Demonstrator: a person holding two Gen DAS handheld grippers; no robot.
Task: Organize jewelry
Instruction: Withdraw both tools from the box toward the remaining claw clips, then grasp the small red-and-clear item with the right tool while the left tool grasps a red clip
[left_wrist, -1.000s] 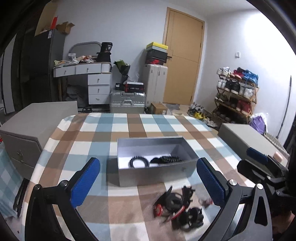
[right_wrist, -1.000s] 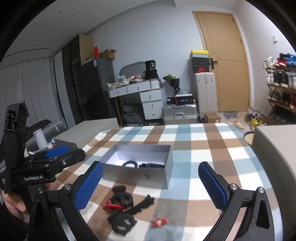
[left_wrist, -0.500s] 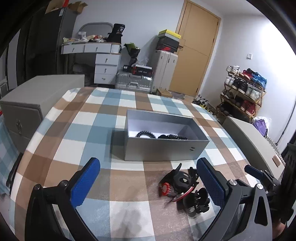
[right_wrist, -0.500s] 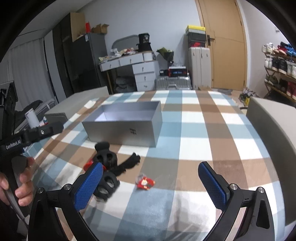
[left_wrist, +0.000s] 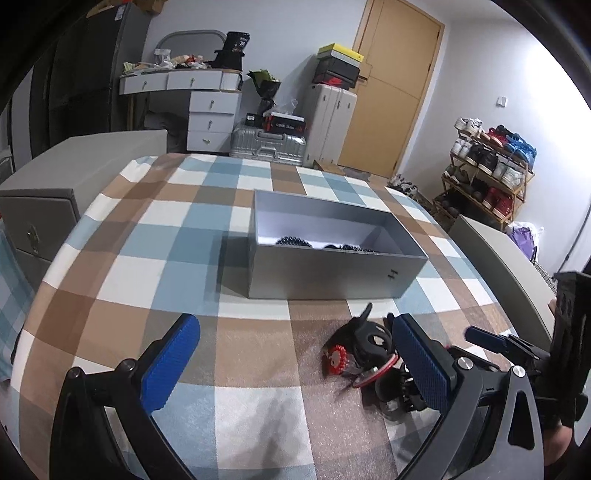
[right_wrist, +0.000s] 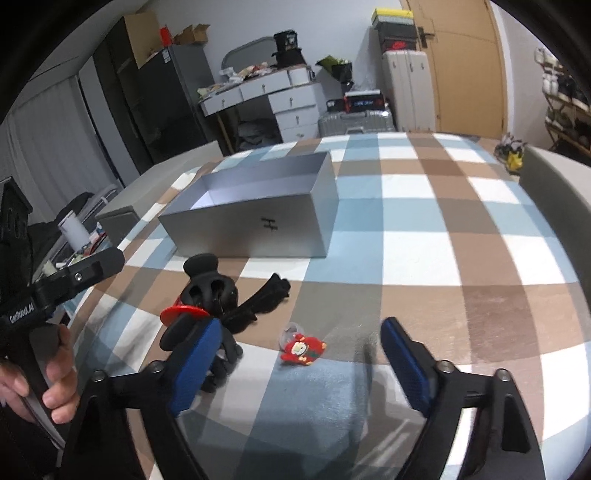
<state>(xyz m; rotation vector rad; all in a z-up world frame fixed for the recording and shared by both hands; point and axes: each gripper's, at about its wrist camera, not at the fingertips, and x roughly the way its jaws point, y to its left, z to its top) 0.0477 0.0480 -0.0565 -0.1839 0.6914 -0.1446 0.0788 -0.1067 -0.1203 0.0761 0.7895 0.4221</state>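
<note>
Right between my wide-open right gripper (right_wrist: 301, 363) fingers sits the little red charm (right_wrist: 302, 349), black clips (right_wrist: 212, 299) by its left finger, left gripper (left_wrist: 299, 363) open too.

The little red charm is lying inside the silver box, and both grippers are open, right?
Not quite. The red charm lies on the checkered tablecloth, in front of the silver box, as the right wrist view shows. The left gripper and right gripper are indeed both open.
</note>
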